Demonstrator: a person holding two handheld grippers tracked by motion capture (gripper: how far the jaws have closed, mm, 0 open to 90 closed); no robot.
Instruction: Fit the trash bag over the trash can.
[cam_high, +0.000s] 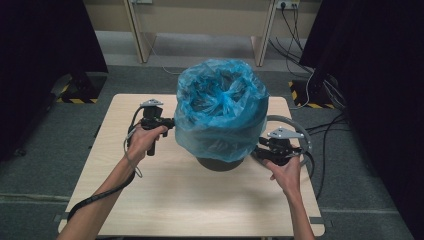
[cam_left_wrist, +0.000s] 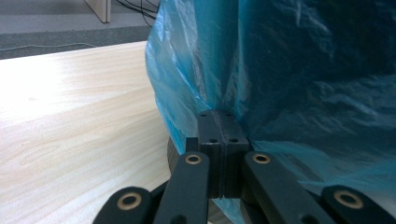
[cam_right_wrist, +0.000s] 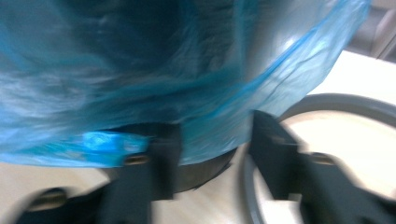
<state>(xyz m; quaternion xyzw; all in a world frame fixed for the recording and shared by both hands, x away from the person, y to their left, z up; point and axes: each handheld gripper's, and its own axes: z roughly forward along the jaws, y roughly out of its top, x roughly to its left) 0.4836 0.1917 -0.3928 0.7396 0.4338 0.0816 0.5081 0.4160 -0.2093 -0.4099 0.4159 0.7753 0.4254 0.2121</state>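
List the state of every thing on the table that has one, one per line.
Translucent blue plastic bag: draped over the bin, mouth crumpled.
Dark round bin: upright, mostly covered.
Grey plastic ring: flat on the table.
Left hand-held gripper: shut at the bag's edge.
Right hand-held gripper: open.

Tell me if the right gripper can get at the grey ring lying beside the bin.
Probably yes. The grey ring lies flat on the table right by the right gripper, with nothing over it, though its fingers now straddle the blue bag hem.

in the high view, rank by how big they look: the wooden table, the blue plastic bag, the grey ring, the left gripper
1. wooden table
2. blue plastic bag
3. grey ring, partly hidden
4. left gripper, close to the ring, so unsure
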